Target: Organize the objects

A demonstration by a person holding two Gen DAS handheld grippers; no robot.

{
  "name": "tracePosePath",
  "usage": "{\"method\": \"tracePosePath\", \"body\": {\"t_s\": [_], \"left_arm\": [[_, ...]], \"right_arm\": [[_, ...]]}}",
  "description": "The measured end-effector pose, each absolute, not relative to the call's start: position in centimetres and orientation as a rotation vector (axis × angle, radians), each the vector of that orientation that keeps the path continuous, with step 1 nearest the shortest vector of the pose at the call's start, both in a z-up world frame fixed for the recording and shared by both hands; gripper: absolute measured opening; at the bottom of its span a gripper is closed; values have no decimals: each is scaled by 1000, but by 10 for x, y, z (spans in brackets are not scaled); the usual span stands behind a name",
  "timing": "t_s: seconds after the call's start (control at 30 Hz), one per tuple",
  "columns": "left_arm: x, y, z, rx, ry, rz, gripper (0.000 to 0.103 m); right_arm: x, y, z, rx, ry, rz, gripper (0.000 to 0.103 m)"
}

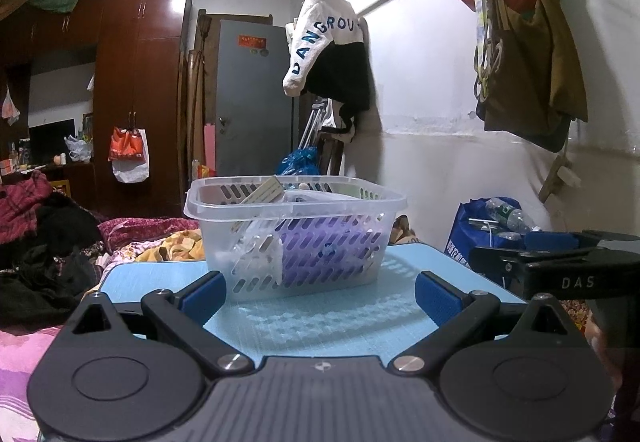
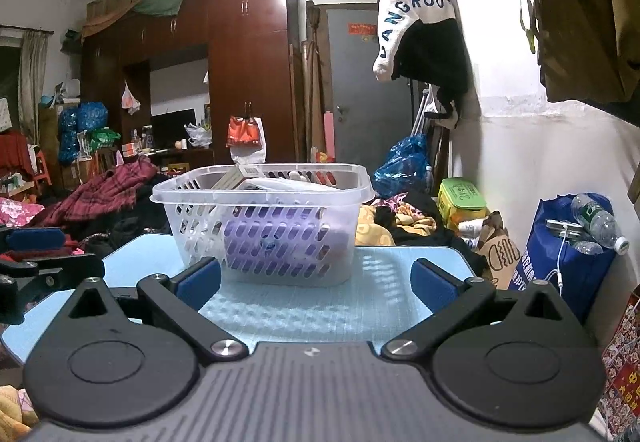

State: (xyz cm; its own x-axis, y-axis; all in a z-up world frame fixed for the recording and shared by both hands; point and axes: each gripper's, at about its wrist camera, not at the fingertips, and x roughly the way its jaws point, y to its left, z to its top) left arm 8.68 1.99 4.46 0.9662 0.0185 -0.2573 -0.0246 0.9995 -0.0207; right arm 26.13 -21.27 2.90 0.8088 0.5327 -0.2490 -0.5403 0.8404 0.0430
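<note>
A clear slotted plastic basket (image 1: 296, 238) stands on a light blue table (image 1: 320, 318). It holds a purple pack (image 1: 324, 250), a white item and a tan card (image 1: 260, 194) leaning at its left rim. My left gripper (image 1: 320, 298) is open and empty, just short of the basket's near wall. In the right wrist view the same basket (image 2: 264, 226) stands on the table (image 2: 312, 310) ahead of my right gripper (image 2: 318, 284), which is open and empty. The other gripper shows at the right edge of the left wrist view (image 1: 560, 266) and at the left edge of the right wrist view (image 2: 36, 254).
A cluttered bed with clothes (image 2: 104, 194) lies left of the table. A blue bag with bottles (image 2: 568, 250) stands at the right by the white wall. A hanging jacket (image 1: 332, 54) and bags (image 1: 528, 42) hang on the wall. A wardrobe (image 2: 240, 82) and a grey door stand behind.
</note>
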Motion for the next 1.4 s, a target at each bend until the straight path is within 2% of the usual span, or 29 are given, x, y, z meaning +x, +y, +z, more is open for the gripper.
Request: {"method": "tracePosePath", "body": {"t_s": [1.4], "left_arm": [[92, 18, 42, -27, 274, 25, 101]], "right_arm": [[260, -215, 31, -28, 241, 572, 103]]}}
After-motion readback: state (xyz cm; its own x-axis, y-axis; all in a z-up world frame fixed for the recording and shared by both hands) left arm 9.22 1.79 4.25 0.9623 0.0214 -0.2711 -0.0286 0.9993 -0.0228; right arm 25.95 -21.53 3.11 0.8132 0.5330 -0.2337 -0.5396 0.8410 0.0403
